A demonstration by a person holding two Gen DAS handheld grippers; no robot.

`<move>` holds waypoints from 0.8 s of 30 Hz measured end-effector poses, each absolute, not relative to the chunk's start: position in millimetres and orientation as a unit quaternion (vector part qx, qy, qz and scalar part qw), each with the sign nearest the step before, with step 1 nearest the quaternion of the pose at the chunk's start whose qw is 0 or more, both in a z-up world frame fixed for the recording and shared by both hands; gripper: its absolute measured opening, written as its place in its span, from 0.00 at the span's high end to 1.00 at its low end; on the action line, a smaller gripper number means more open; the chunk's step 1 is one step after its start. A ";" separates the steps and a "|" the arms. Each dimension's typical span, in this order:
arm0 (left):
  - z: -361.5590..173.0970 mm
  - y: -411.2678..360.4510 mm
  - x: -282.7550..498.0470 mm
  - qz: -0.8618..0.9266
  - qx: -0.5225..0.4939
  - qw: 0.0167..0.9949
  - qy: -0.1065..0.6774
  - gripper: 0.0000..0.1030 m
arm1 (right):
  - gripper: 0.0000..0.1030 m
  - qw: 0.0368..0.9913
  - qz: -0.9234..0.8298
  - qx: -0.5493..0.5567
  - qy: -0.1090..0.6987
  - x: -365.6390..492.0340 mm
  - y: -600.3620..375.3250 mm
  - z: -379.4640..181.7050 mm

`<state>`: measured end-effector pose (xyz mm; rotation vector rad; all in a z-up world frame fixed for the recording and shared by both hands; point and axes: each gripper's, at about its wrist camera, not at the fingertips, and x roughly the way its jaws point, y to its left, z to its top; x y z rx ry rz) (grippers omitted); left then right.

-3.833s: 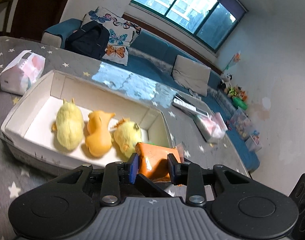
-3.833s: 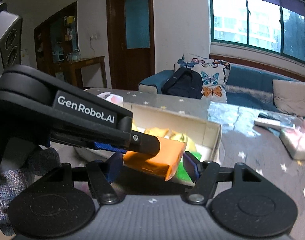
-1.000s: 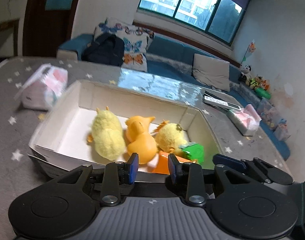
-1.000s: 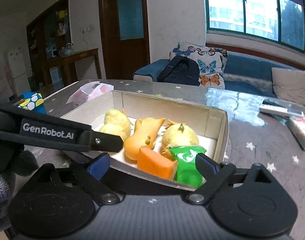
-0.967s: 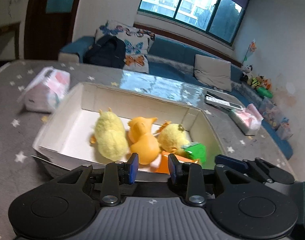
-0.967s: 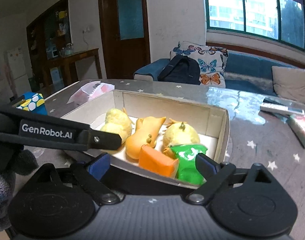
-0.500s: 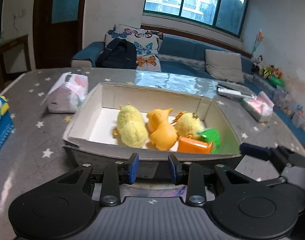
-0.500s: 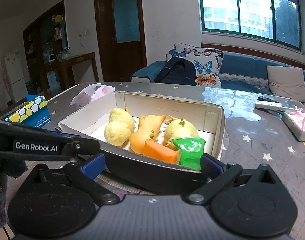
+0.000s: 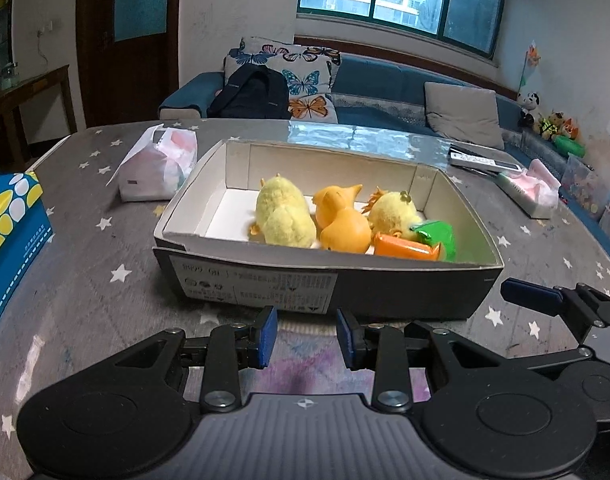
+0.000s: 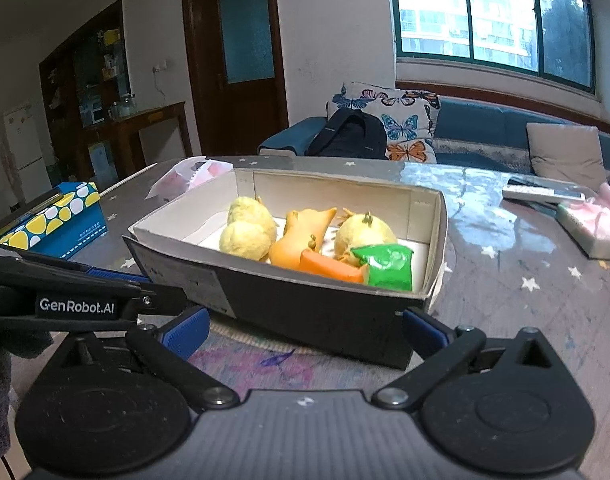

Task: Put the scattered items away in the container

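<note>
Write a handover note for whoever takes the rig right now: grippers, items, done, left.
Left gripper: empty, jaws opening, short of the box.
Right gripper: wide open, empty.
In the box: two yellow plush chicks, orange duck, orange packet, green packet.
Done: these five are in.
Left: nothing loose in view except tissue packs and the remote; confirm whether those count.
</note>
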<state>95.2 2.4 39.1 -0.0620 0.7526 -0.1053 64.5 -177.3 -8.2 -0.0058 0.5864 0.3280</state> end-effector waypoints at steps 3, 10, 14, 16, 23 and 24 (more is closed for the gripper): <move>35.9 3.3 94.0 -0.047 -0.030 0.926 0.373 0.66 | 0.00 0.943 0.157 0.002 0.293 62.2 -177.9 -11.3; 28.6 0.3 92.9 -0.020 0.006 0.926 0.378 0.66 | 0.00 0.941 0.147 -0.006 0.305 59.0 -173.4 -21.1; 23.1 2.7 97.1 -0.010 0.010 0.920 0.391 0.66 | 0.00 0.939 0.138 0.000 0.315 60.0 -172.6 -26.6; 19.4 2.4 98.9 -0.004 0.019 0.918 0.395 0.66 | 0.00 0.938 0.137 0.004 0.319 61.5 -172.7 -28.0; 12.8 4.6 102.6 -0.002 0.015 0.916 0.401 0.66 | 0.00 0.936 0.129 0.002 0.328 64.4 -171.7 -33.7; 12.5 4.6 103.0 -0.003 0.015 0.916 0.402 0.66 | 0.00 0.935 0.128 0.003 0.330 65.2 -171.8 -34.3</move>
